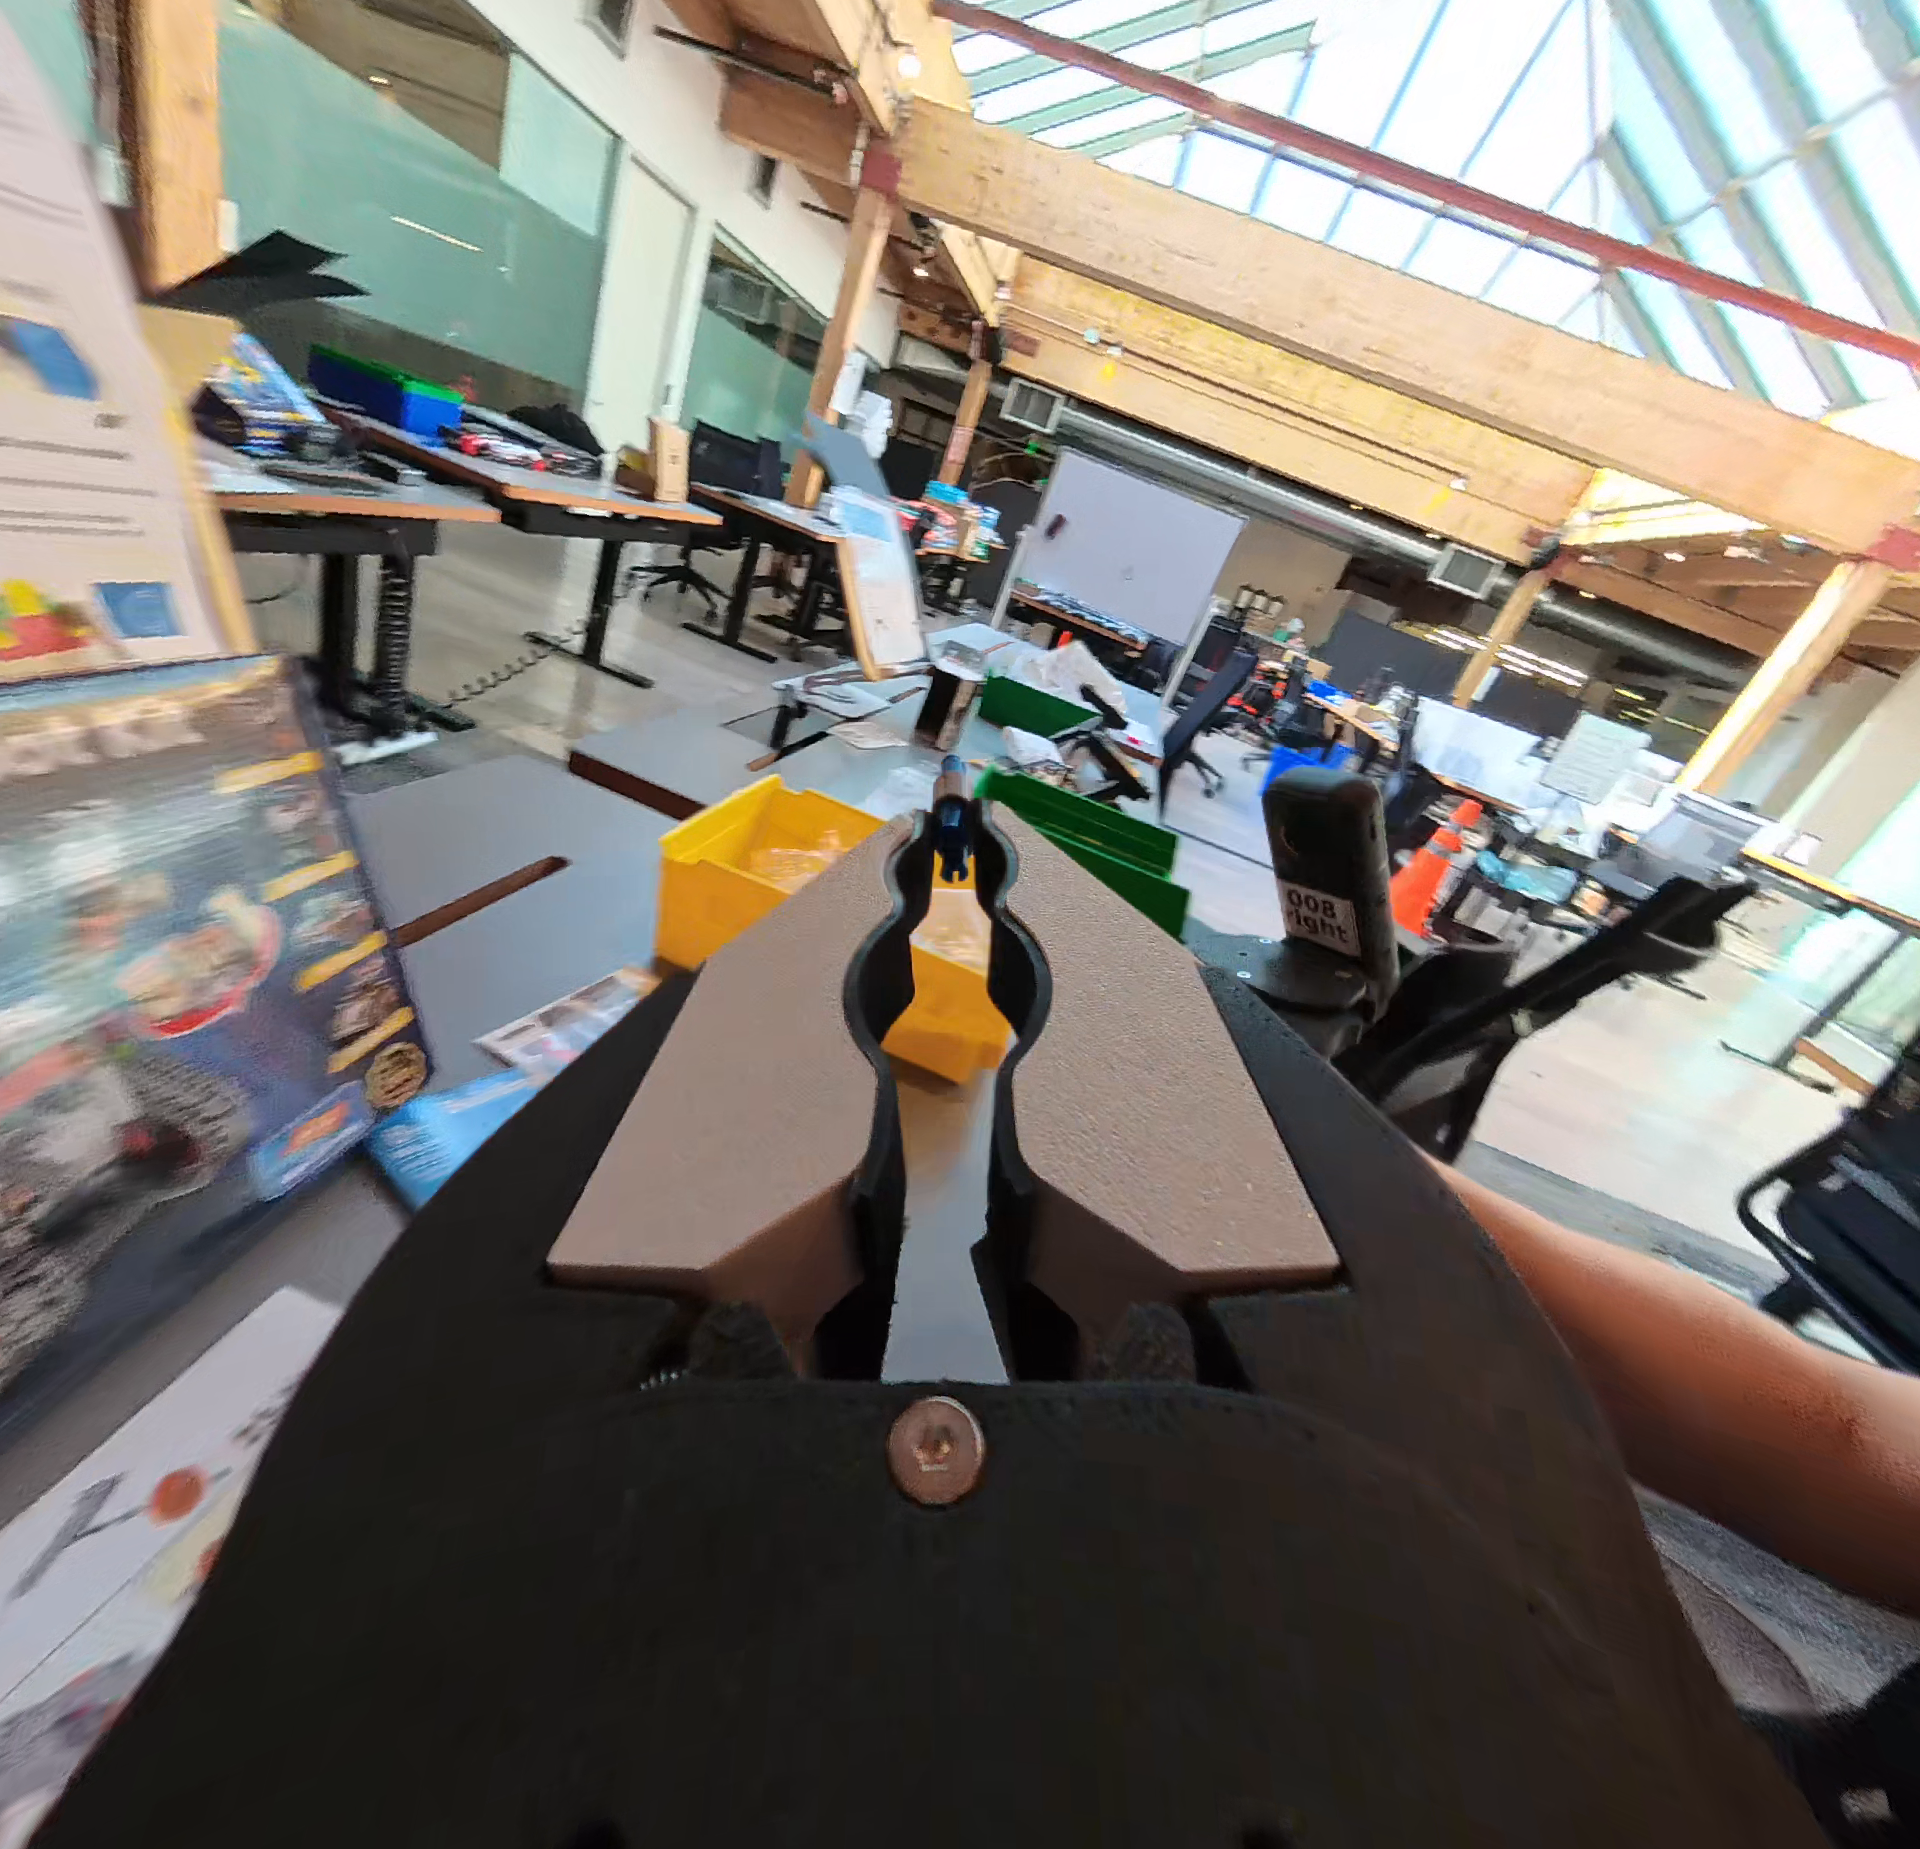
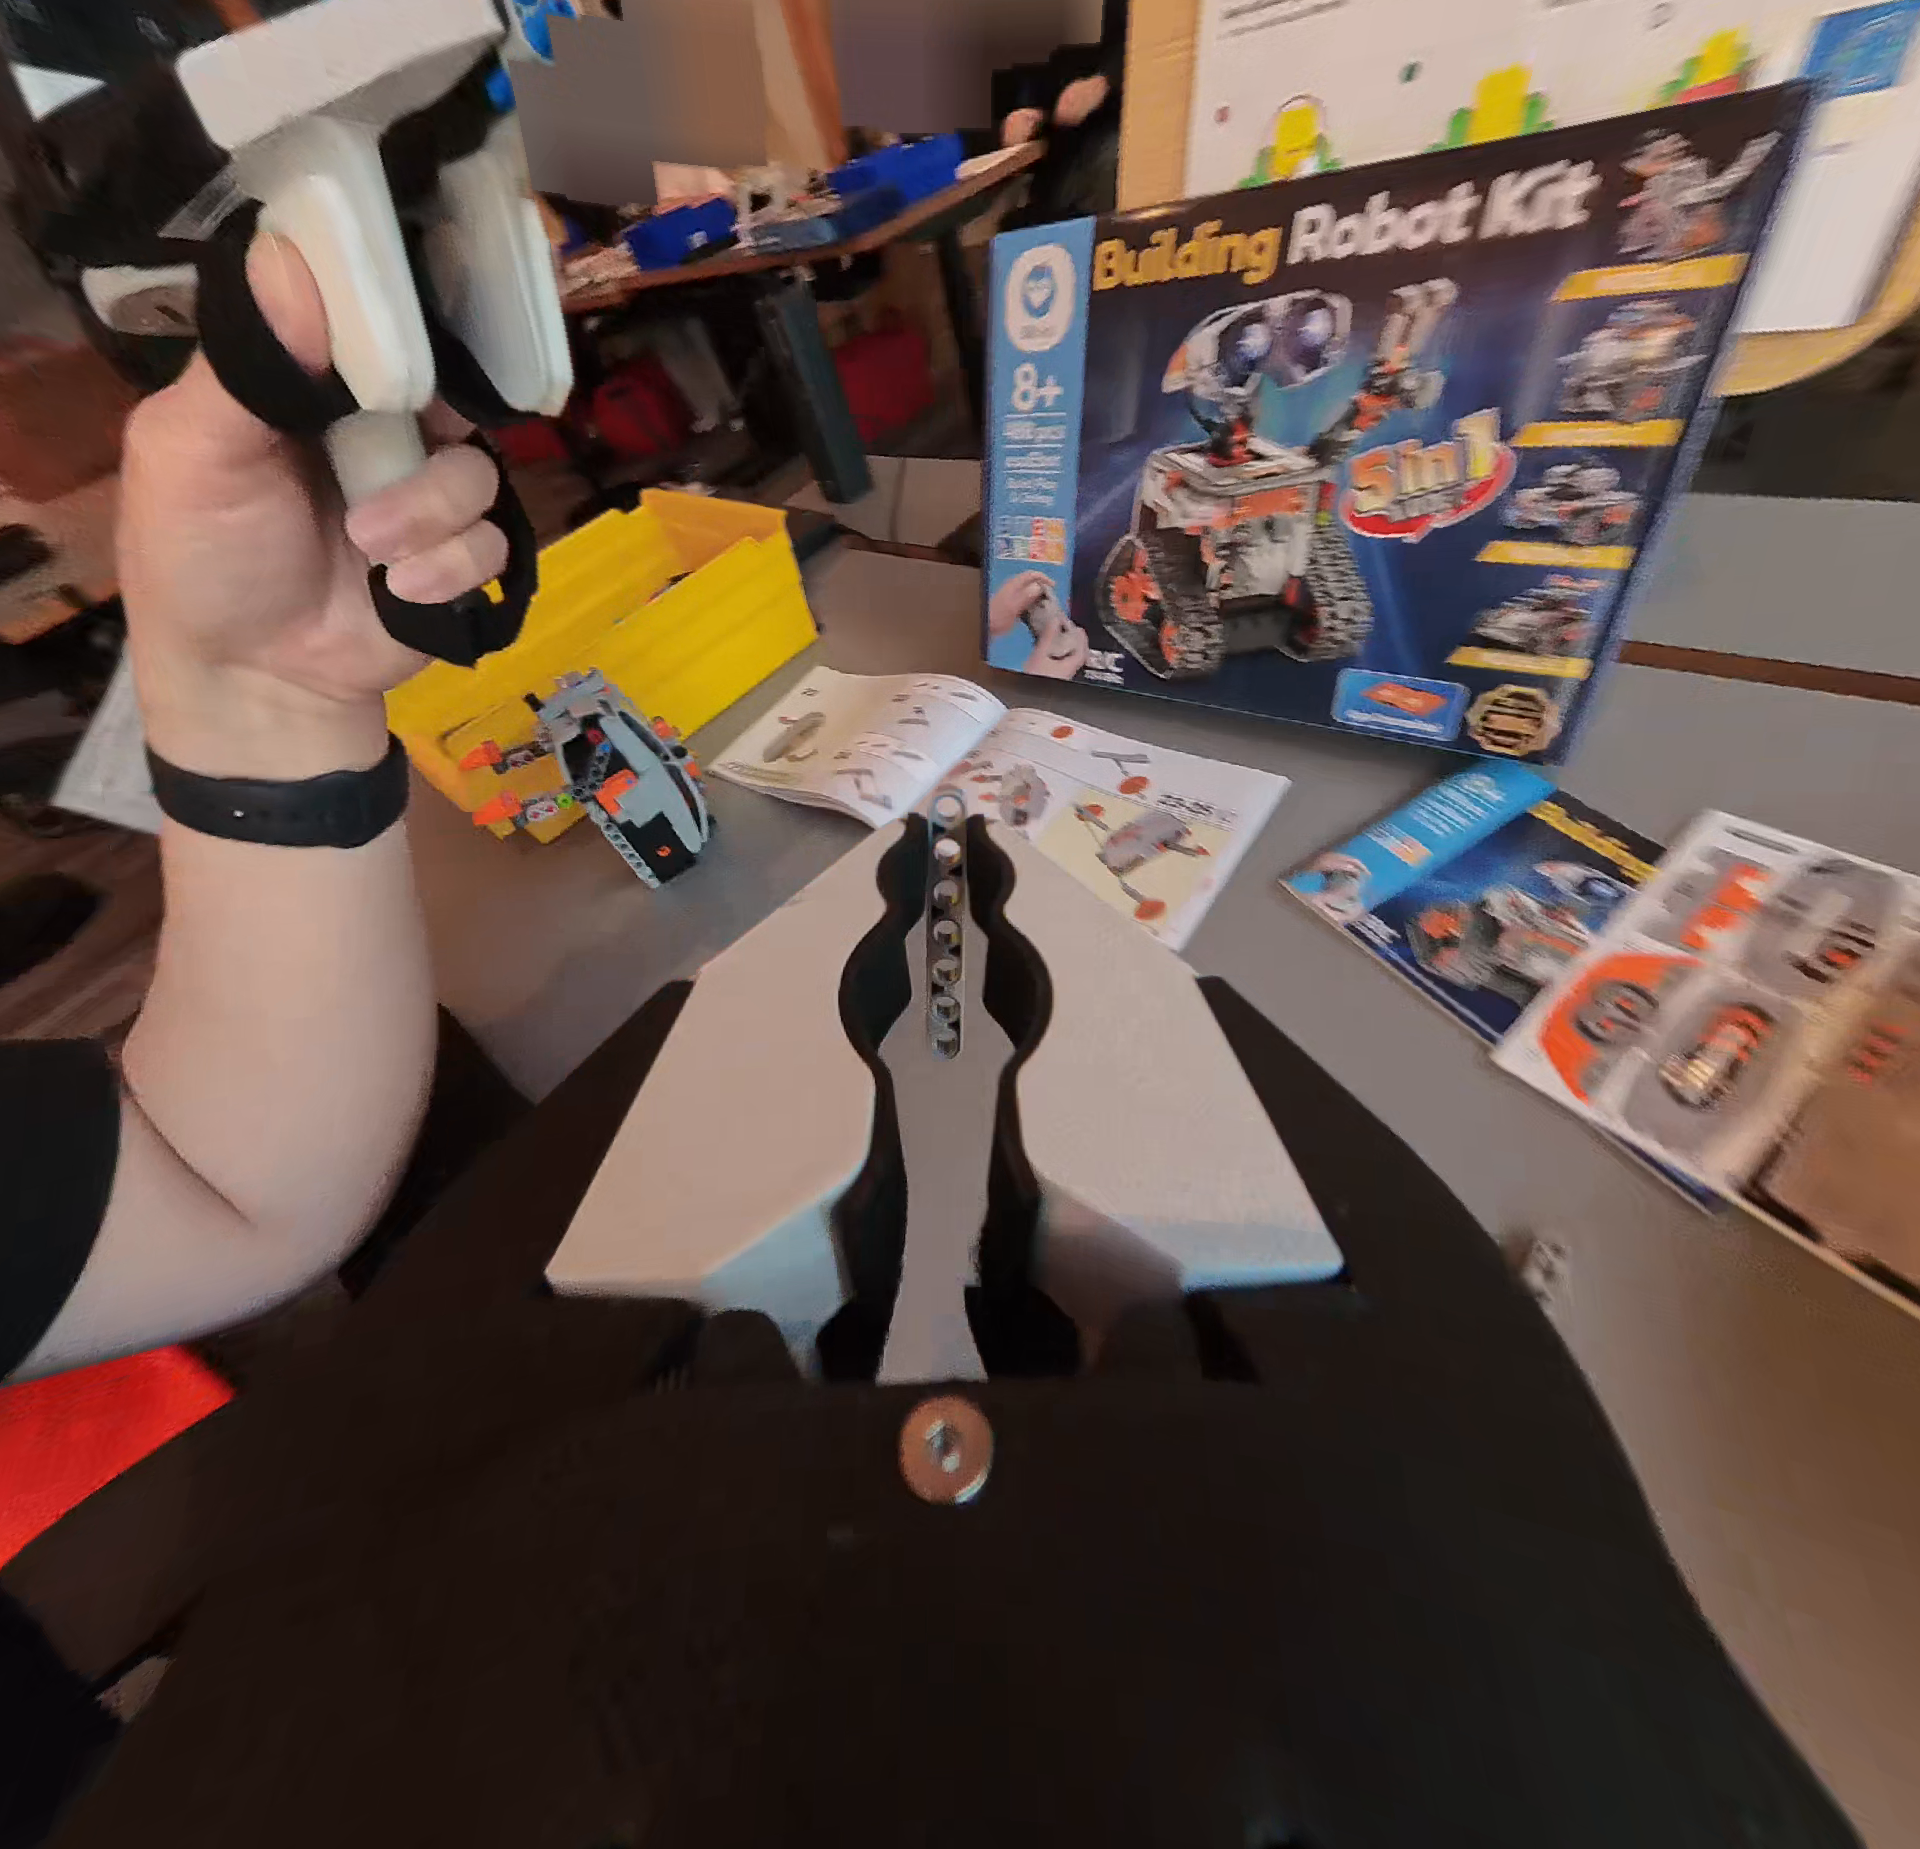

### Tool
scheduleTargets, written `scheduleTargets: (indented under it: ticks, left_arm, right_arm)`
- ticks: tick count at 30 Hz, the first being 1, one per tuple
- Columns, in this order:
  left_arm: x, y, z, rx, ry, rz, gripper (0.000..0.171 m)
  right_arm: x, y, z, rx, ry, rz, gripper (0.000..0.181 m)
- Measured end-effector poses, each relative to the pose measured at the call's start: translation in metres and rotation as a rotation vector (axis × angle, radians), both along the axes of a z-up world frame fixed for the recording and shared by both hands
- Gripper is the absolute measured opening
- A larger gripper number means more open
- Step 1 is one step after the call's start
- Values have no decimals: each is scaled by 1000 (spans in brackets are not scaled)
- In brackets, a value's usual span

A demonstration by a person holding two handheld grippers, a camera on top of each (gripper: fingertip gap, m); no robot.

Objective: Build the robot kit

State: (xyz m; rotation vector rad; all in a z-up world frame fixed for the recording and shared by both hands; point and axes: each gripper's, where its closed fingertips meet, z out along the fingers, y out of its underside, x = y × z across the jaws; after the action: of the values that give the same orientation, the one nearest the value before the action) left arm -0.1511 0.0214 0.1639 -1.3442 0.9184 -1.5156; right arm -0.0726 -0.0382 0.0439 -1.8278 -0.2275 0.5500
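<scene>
Currently, my inventory:
Left gripper (image 1: 951,828): fingers clamped on small blue pin (image 1: 950,831) at the tips.
Right gripper (image 2: 948,843): fingers clamped on grey holed beam (image 2: 945,932), lengthwise between them.
Beyond: yellow bin (image 2: 665,594), table's far edge.

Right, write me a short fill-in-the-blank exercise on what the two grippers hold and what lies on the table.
1. The right gripper is shut on a grey plastic beam pierced by a row of ____.
2. The left gripper pinches a small ____ plastic pin.
3. The small grey-and-orange brick model stands beside the ____ plastic bin.
4. The open white instruction booklet lies in front of the upright dark cardboard ____.

Missing words: holes; blue; yellow; box
</scene>
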Motion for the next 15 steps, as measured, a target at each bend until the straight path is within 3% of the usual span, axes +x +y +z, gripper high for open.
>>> scheduleTargets:
  ticks: [5,10,15]
  left_arm:
    - [34,-70,6,68,29,-142,6]
    - [79,-122,13,45,14,-290,6]
    - [136,-172,23,84,-14,-377,5]
  right_arm:
    - [59,-92,48,102,-39,-191,5]
    - [100,-161,104,245,-31,-312,5]
    - [127,-210,115,291,-46,-418,5]
